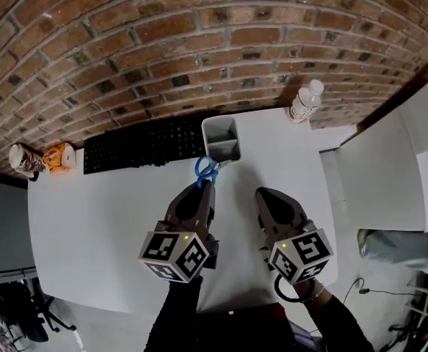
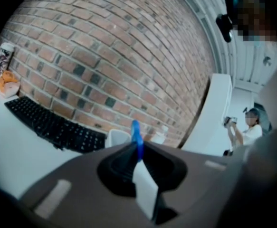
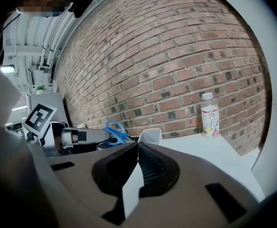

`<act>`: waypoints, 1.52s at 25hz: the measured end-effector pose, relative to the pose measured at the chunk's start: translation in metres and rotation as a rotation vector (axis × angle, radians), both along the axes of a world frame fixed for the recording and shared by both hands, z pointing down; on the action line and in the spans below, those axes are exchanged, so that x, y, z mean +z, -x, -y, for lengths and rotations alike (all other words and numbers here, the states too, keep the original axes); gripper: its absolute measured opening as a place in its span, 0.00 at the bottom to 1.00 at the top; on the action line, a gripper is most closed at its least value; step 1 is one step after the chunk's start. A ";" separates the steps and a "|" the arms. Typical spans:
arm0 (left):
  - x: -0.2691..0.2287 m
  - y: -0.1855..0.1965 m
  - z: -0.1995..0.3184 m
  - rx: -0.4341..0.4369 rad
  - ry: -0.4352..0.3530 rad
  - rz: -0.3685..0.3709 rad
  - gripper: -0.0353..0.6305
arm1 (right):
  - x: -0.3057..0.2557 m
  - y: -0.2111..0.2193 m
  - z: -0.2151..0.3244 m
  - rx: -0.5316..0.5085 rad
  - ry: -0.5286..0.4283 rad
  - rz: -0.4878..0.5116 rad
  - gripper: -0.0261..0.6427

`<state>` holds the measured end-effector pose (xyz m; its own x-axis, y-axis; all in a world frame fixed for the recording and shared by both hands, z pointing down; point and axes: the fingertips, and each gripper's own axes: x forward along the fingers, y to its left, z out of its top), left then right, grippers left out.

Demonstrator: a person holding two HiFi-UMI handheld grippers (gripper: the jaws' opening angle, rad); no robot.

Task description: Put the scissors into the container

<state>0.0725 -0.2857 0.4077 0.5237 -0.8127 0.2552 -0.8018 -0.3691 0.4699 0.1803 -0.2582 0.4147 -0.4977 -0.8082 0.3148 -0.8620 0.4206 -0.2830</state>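
Note:
Blue-handled scissors (image 1: pixel 205 169) stick out of my left gripper (image 1: pixel 204 185), which is shut on them, handles pointing toward the wall. In the left gripper view the blue handle (image 2: pixel 136 136) rises edge-on between the closed pads. The white two-compartment container (image 1: pixel 221 138) stands just beyond the scissors, beside the keyboard's right end; its rim (image 2: pixel 116 137) shows right behind the jaws. My right gripper (image 1: pixel 262 192) hovers to the right of the left one, shut with nothing in it. From the right gripper view (image 3: pixel 137 145) the scissors (image 3: pixel 113 128) and container (image 3: pixel 149 136) lie ahead to the left.
A black keyboard (image 1: pixel 142 146) lies along the brick wall, left of the container. A plastic bottle (image 1: pixel 305 101) stands at the back right of the white table (image 1: pixel 89 226). A can (image 1: pixel 23 159) and an orange object (image 1: pixel 58 157) sit at the far left.

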 end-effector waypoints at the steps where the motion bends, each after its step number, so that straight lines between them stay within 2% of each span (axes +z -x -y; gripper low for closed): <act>1: 0.000 -0.001 0.004 -0.002 -0.002 0.000 0.10 | 0.000 0.000 0.004 -0.005 -0.001 -0.001 0.05; 9: 0.014 -0.006 0.031 -0.007 0.023 0.001 0.10 | 0.005 0.004 0.029 -0.026 0.003 -0.016 0.05; 25: 0.055 -0.010 0.049 -0.013 0.110 -0.028 0.10 | 0.045 0.011 0.047 -0.040 0.082 -0.042 0.05; 38: 0.067 -0.004 0.055 -0.041 0.122 -0.006 0.10 | 0.059 0.011 0.047 -0.039 0.126 -0.061 0.05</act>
<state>0.0760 -0.3411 0.4746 0.4928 -0.7964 0.3506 -0.8120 -0.2761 0.5141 0.1696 -0.3051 0.4736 -0.5050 -0.7407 0.4430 -0.8628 0.4191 -0.2828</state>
